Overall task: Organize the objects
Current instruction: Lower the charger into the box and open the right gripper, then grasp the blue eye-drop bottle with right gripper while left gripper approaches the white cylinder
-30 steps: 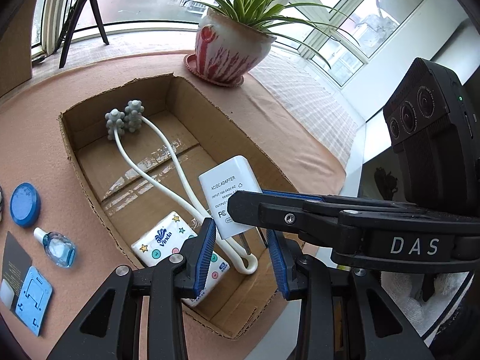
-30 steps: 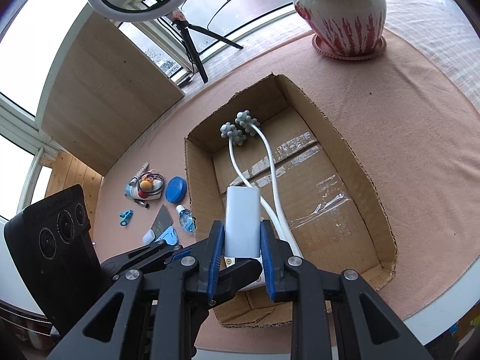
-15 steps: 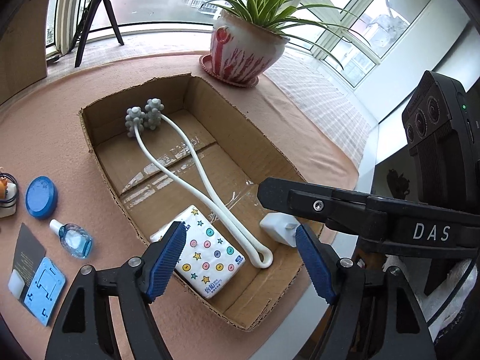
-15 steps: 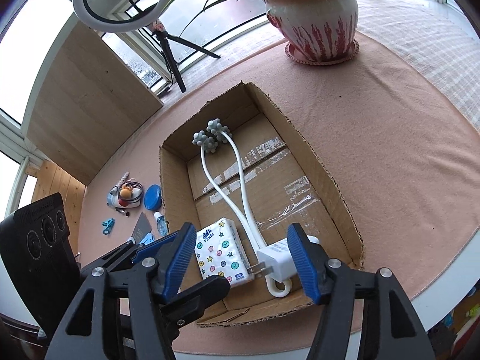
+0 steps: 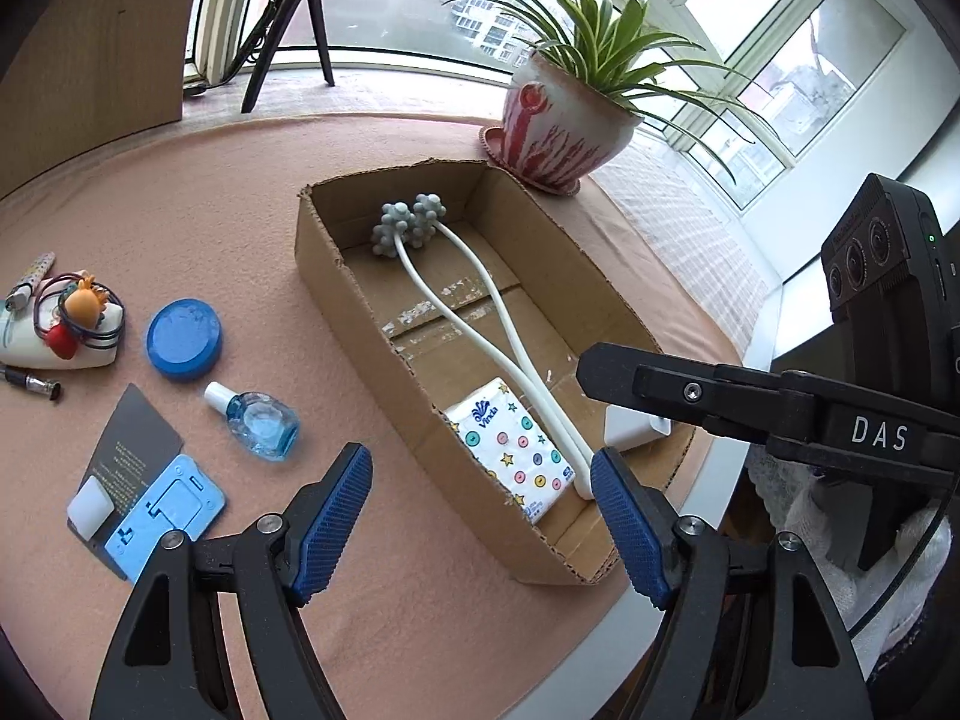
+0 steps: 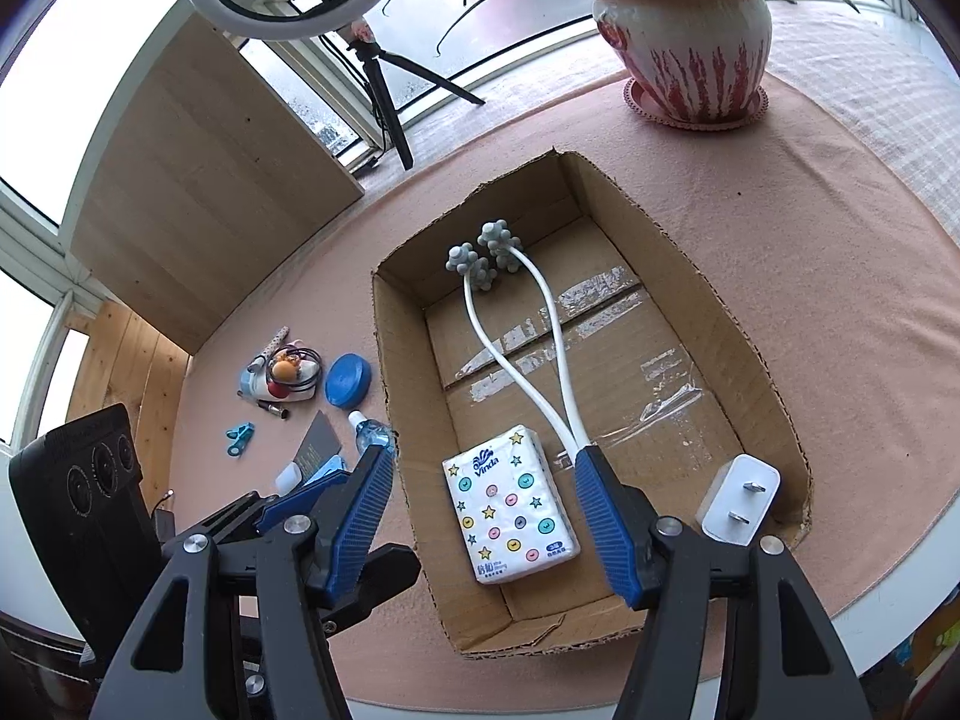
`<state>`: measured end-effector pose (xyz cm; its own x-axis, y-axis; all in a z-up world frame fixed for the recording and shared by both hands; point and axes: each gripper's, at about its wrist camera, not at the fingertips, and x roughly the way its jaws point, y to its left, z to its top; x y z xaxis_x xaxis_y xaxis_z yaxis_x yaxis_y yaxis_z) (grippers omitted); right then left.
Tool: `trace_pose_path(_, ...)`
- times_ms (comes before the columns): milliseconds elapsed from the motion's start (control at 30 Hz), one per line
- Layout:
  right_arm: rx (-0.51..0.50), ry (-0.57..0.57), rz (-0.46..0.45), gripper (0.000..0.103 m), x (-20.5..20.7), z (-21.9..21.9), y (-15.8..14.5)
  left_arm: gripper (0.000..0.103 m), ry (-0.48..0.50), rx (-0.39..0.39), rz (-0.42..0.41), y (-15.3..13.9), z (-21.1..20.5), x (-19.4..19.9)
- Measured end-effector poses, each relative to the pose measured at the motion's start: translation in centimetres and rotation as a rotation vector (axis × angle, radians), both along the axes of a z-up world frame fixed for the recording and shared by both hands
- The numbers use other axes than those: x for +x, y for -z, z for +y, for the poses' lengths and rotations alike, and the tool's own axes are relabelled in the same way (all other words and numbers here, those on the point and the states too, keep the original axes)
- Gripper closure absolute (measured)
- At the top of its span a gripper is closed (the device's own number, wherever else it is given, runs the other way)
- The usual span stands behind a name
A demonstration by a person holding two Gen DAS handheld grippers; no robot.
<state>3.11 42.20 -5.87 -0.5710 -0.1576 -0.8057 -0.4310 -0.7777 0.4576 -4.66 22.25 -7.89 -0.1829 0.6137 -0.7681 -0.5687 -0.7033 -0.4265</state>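
Observation:
An open cardboard box (image 5: pixel 336 306) (image 6: pixel 720 312) lies on the pink table cover. In it are a white massager with grey knobbly heads (image 5: pixel 468 312) (image 6: pixel 510 324), a spotted tissue pack (image 5: pixel 516 450) (image 6: pixel 510 504) and a white plug adapter (image 6: pixel 741 501), prongs up in the near right corner. My right gripper (image 6: pixel 480 462) hangs open above the tissue pack, holding nothing. My left gripper (image 5: pixel 480 480) is open over the box's near left wall. Left of the box lie a blue lid (image 5: pixel 183 339), a blue bottle (image 5: pixel 261 423) and a blue stand on a black card (image 5: pixel 132 468).
A potted plant (image 5: pixel 558 126) stands beyond the box's far right corner. A white case with hair ties and a toy (image 5: pixel 72 324) lies at far left. A tripod (image 5: pixel 288 18) and a wooden panel (image 6: pixel 198 192) stand behind. The table's rounded edge (image 5: pixel 708 516) runs close to the box.
The right gripper opened and released the white adapter, which now rests in the box's near right corner. The left gripper opened too and swung left, bringing the loose items outside the box into view.

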Motion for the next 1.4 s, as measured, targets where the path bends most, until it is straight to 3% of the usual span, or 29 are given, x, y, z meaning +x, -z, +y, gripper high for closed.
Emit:
trace_pose_path(467, 0.020, -0.144, 0.020, 0.043, -3.6, -6.5, -0.5, 0.026, -0.171, -0.039, -0.027, 1.3, -10.3, -2.5)
trace_pose_path(733, 0.049, -0.252, -0.006, 0.043, -7.3, -10.8, 0.4, 0.031, -0.223, -0.095, -0.025, 2.8, -14.9, -4.3)
trace_pose_path(1067, 0.146, -0.295, -0.100, 0.046, -11.8, -13.1, 3.8, 0.056, -0.199, -0.171, -0.007, 4.2, -16.1, -5.8)
trace_pose_path(1133, 0.174, -0.300, -0.119, 0.052, -12.5, -13.2, 4.3, 0.057, -0.175, -0.185, 0.000, 4.5, -15.7, -6.0)
trace_pose_path(1400, 0.246, -0.322, -0.182, 0.055, -14.3, -13.4, 5.9, 0.061, -0.124, -0.241, 0.012, 5.8, -14.5, -6.8)
